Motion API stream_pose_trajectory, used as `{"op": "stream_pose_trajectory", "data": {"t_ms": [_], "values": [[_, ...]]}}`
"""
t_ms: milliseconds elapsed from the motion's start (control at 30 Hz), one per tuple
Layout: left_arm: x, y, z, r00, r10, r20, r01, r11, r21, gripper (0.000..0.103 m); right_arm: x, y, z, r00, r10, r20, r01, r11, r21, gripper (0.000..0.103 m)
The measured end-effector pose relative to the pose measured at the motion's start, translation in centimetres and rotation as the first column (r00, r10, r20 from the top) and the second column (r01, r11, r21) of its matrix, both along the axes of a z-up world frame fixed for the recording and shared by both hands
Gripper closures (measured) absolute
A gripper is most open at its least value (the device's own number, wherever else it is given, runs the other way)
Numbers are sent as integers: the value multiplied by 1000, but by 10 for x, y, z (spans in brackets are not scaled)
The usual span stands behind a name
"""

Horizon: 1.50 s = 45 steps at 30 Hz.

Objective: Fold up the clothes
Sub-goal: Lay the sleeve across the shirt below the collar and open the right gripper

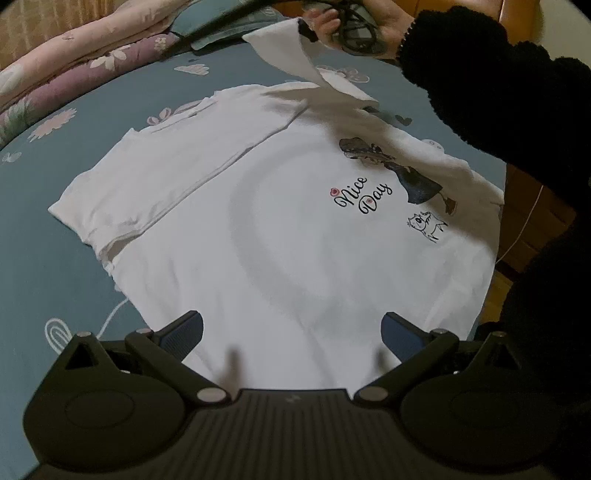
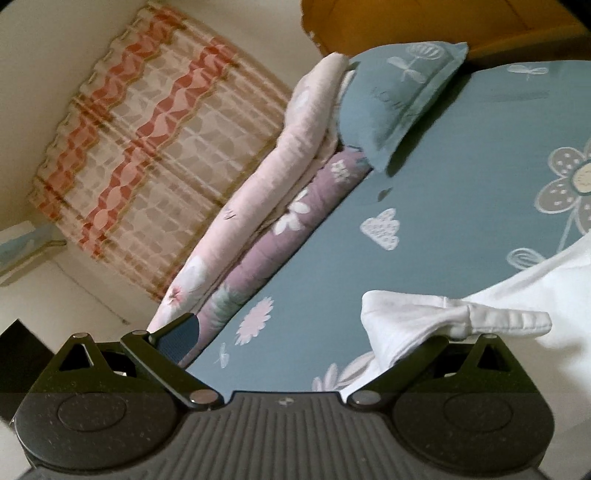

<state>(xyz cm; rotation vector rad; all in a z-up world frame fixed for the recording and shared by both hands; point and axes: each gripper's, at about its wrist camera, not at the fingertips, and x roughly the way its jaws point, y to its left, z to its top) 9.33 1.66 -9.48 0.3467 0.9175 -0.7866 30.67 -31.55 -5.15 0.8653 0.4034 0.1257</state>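
Note:
A white T-shirt (image 1: 280,229) with a "Nice Day" print lies spread flat on the blue bed sheet (image 1: 55,258). One side is folded in over its body. My left gripper (image 1: 291,328) hovers open over the shirt's near hem, nothing between its fingers. At the far edge a hand (image 1: 388,22) holds my right gripper (image 1: 308,27), with the shirt's sleeve (image 1: 284,51) lifted off the bed at its tip. In the right wrist view the right gripper (image 2: 314,332) stands open. The sleeve (image 2: 424,314) is draped over its right finger and hides it.
A folded pink and purple quilt (image 2: 258,206) lies along the bed's far side, with a blue pillow (image 2: 399,99) beside it. A patterned curtain (image 2: 155,147) hangs behind. A black fuzzy sleeve (image 1: 498,92) fills the right. Wooden floor (image 1: 532,221) shows past the bed's edge.

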Motion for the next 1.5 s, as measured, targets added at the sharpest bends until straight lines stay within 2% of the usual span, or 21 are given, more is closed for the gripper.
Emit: {"op": "stream_pose_trajectory", "data": {"t_ms": [267,500,700,1200,1500], "values": [[-5,2,-1,1000,13,-4,-13,1000,-3,1,7,37,4,994,105,-33,-107,993,-56,1],[-8,0,-1,1000,19,-1,-19,1000,-4,1,9,71,-1,978,187,-92,-199,970,-138,1],[-9,0,-1,1000,25,-4,-25,1000,0,1,9,90,-6,964,237,-121,-255,952,-168,1],[-9,6,-5,999,49,-16,-49,999,-2,1,17,150,-40,894,373,-247,-430,870,-241,1],[-13,12,-8,995,91,-28,-91,996,-7,1,30,163,-67,862,389,-324,-477,840,-259,1]]}}
